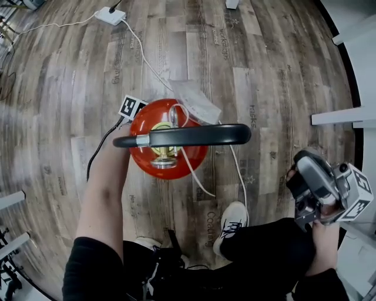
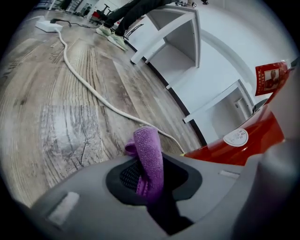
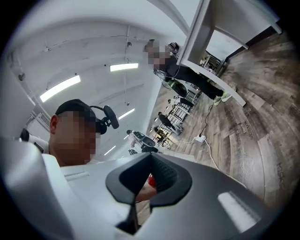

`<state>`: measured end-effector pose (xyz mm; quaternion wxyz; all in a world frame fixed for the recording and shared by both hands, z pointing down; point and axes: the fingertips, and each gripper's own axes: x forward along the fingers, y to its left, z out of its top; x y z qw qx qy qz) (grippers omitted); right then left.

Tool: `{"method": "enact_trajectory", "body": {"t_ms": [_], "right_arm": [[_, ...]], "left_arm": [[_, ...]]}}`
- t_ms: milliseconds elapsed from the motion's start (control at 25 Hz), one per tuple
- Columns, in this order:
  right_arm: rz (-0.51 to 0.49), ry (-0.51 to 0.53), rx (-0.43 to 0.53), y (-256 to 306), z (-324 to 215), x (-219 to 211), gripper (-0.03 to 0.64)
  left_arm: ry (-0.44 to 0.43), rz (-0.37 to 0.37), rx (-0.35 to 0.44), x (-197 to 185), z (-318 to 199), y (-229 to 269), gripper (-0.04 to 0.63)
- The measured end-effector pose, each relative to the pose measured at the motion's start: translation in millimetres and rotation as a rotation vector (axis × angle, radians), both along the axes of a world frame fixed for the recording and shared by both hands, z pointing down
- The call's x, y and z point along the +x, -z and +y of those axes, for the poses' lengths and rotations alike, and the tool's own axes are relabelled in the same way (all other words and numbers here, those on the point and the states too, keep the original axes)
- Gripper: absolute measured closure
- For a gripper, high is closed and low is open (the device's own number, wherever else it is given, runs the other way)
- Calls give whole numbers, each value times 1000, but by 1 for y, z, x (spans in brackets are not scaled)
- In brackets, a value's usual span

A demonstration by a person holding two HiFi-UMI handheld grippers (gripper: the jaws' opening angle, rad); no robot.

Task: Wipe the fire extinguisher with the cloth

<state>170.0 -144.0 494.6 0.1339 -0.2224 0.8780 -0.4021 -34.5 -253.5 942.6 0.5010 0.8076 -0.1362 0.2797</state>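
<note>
Cloth (image 2: 149, 157) clamped in left gripper (image 2: 150, 177), fire extinguisher (image 2: 246, 143) just beside.

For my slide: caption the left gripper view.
Left gripper holding purple cloth beside the red fire extinguisher.

The grey-brown wood-plank floor (image 1: 70, 76) bears the upright red fire extinguisher (image 1: 141, 120), a clear plastic sheet (image 1: 197, 101) just beside it, a white power strip (image 1: 110, 16) and a long white cable (image 1: 144, 56).

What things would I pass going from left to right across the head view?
the person's left arm → red fire extinguisher → white shoe → right tongs
</note>
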Motion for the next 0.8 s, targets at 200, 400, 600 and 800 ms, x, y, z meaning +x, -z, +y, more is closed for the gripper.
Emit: {"method": "enact_trajectory", "body": {"t_ms": [200, 400, 600, 800], "right_arm": [[-8, -30, -3, 1, -3, -3, 615], [-12, -34, 8, 8, 0, -15, 615], [-51, -50, 4, 14, 5, -28, 615], [85, -80, 61, 10, 3, -35, 615]], "left_arm": [[75, 134, -3, 7, -5, 28, 525], [160, 454, -54, 7, -11, 110, 523], [213, 746, 10, -22, -6, 215, 523], [97, 703, 429, -60, 22, 318, 523]]}}
